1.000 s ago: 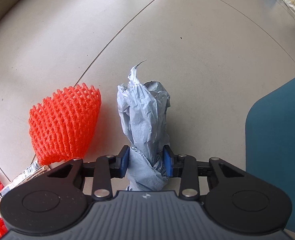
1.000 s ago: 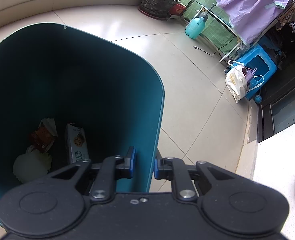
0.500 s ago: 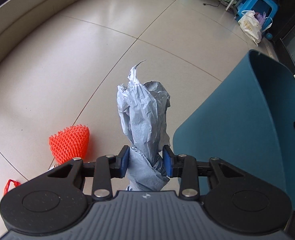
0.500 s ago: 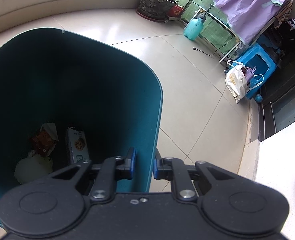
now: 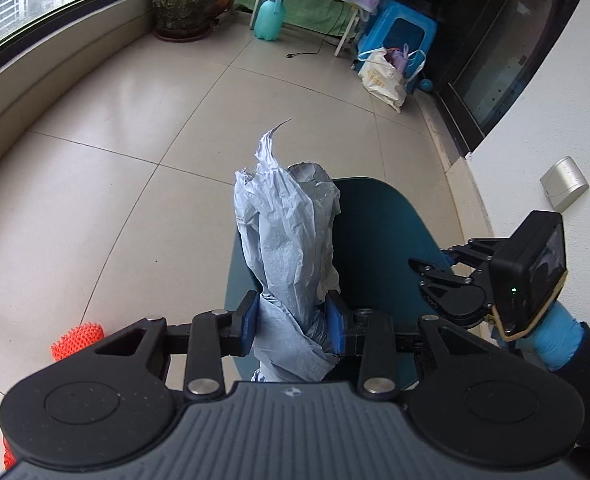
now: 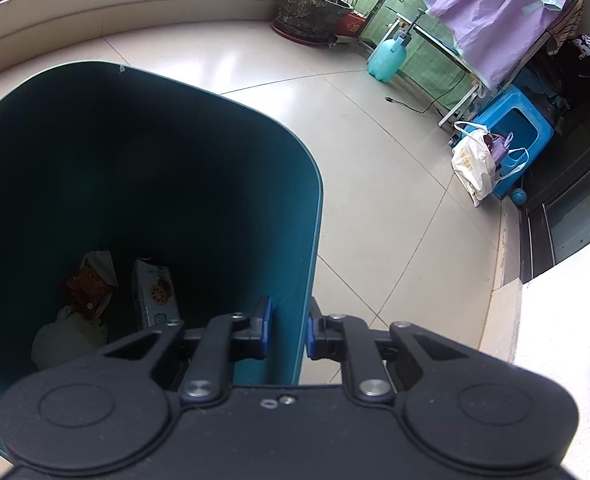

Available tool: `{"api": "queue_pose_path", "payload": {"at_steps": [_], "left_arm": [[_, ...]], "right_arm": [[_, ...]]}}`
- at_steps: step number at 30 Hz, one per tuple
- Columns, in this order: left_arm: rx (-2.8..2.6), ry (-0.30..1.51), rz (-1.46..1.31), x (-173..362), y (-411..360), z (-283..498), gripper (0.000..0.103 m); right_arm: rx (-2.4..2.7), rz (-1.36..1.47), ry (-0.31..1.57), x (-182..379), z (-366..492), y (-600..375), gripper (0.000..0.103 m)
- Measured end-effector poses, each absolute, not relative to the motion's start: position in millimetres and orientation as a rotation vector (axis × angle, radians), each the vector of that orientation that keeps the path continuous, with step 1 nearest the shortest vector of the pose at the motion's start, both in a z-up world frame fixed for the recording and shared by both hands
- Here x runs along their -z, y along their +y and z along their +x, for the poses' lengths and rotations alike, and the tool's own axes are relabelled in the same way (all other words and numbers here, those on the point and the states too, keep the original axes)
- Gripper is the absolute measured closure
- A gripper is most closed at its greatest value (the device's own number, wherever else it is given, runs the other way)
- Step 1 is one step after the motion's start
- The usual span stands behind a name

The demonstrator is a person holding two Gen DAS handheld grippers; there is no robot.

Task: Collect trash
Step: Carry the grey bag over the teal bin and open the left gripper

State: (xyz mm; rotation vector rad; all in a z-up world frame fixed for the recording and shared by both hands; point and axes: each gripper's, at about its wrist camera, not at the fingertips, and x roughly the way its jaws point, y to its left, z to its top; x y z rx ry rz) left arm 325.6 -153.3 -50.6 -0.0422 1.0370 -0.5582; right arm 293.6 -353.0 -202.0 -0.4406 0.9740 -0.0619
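Carrying the crumpled paper (image 5: 291,240) pinched between the left gripper (image 5: 293,322) pads, above the near edge of the bin (image 5: 379,240). Right gripper (image 6: 287,330) clamps the bin's wall, steadying it. Best centre over the opening before letting go.

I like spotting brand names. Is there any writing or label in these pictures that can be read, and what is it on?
None reads clearly.
Carton in the teal bin: white characters, too blurred to read.
Shopping bag on the floor: orange print, too small to read.
Brown wrapper in the bin: print unreadable.
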Motion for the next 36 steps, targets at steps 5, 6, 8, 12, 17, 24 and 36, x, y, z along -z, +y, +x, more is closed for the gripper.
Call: {"api": "queue_pose_path", "payload": {"at_steps": [5,6,8,12,17,24,36], "left_arm": [[0.621,1.023,-0.006,45,-191,329,0.069],[0.632,1.028,0.002,46,-199,330,0.069],[0.641,1.039,0.024,52,-214,334,0.069],[0.618,1.093,0.063,78,-238,347,0.069],[0.568,1.175,0.174,118,-265,354,0.069],[0.551,1.234,0.253,148,-283,345,0.068],[0.563,1.22,0.224,154,-275,341,0.041]], "right_arm": [[0.059,-0.427,0.969,203,294,-353,0.089],[0.056,-0.425,0.968,203,293,-355,0.089],[0.054,-0.421,0.965,203,294,-355,0.089],[0.049,-0.414,0.962,202,293,-357,0.089],[0.042,-0.415,0.957,201,291,-359,0.089],[0.037,-0.417,0.955,201,291,-358,0.089],[0.035,-0.416,0.954,200,291,-357,0.09]]}}
